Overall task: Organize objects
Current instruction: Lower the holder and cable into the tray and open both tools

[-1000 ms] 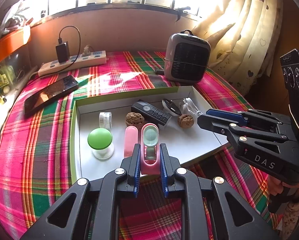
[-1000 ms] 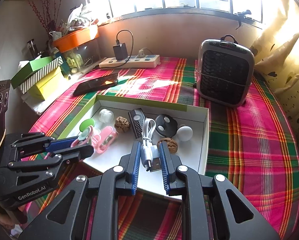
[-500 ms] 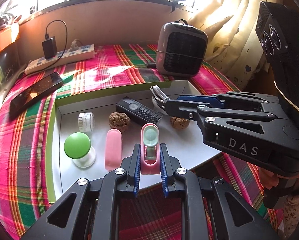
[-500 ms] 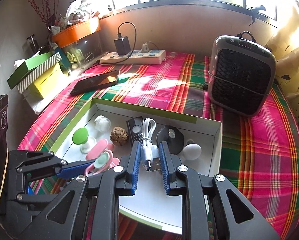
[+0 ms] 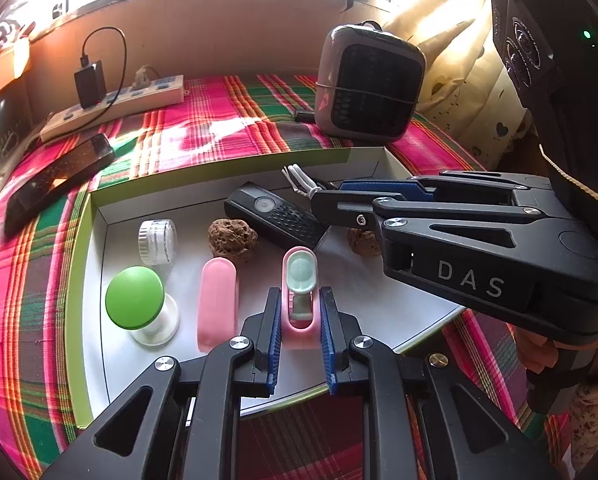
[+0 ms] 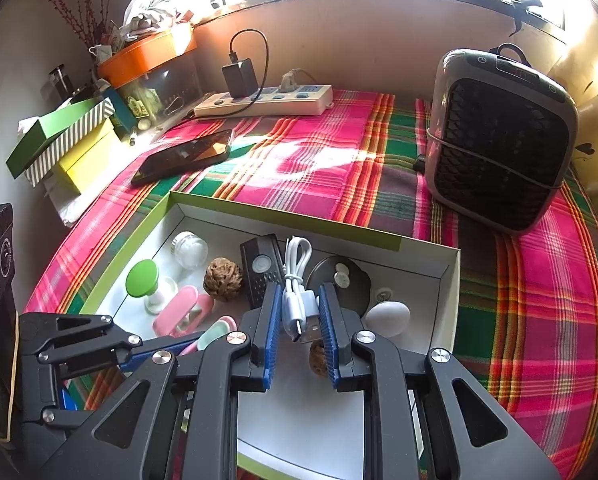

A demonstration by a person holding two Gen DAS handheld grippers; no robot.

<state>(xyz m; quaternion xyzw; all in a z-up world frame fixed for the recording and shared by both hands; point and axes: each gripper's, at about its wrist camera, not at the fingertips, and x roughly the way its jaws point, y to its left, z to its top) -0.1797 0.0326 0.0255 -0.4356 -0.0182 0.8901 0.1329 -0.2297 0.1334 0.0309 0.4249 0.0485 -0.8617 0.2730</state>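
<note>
The left tongs (image 5: pixel 299 320) are clamped on the small pink plastic case with a mint-green insert (image 5: pixel 300 288), over the white shallow box's (image 5: pixel 235 178) near edge: light, stiff, slick, best pinched across its flat sides. The right tongs (image 6: pixel 299 320) grip the coiled white USB cable (image 6: pixel 295 300), limp and light, at its bundled middle.

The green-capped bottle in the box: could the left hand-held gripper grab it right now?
Probably not yet: the left hand-held gripper is shut on a pink case. The green-capped bottle itself stands uncovered nearby in the box.
</note>
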